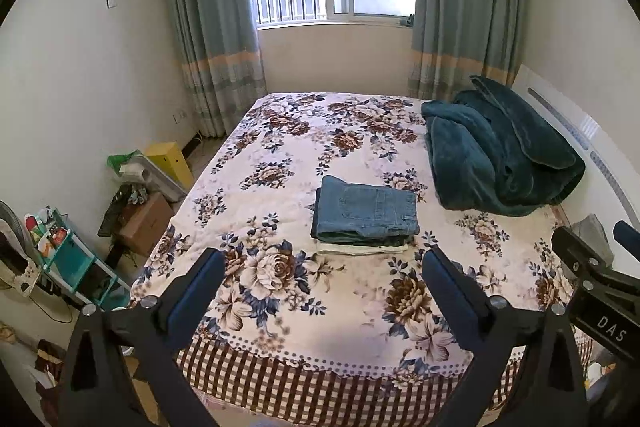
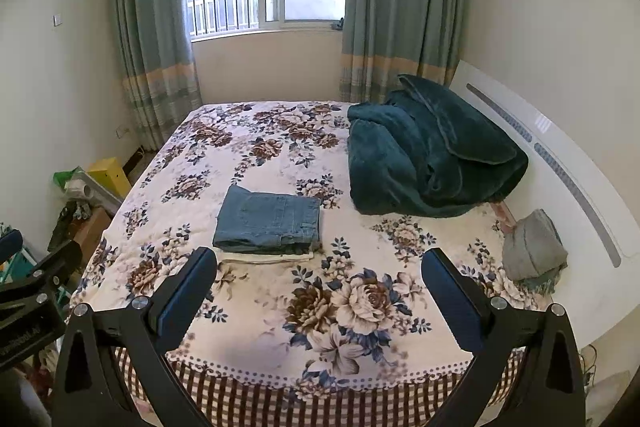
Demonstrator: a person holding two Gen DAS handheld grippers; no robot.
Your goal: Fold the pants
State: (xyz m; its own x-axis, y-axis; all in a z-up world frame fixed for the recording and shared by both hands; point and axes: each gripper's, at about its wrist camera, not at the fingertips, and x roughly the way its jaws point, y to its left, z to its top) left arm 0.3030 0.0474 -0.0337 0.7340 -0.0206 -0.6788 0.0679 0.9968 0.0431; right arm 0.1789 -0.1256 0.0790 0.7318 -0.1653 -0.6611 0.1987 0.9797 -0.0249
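Observation:
Folded blue jeans lie on top of a small stack of folded clothes in the middle of the floral bed; they also show in the right wrist view. A pale folded garment sticks out under them. My left gripper is open and empty, held above the bed's near edge, short of the stack. My right gripper is open and empty, also near the front edge, with the stack ahead and to its left. The right gripper's body shows at the right edge of the left wrist view.
A dark teal blanket is heaped at the far right of the bed by the white headboard. A grey folded cloth lies near the headboard. Boxes and a teal rack crowd the floor at the left.

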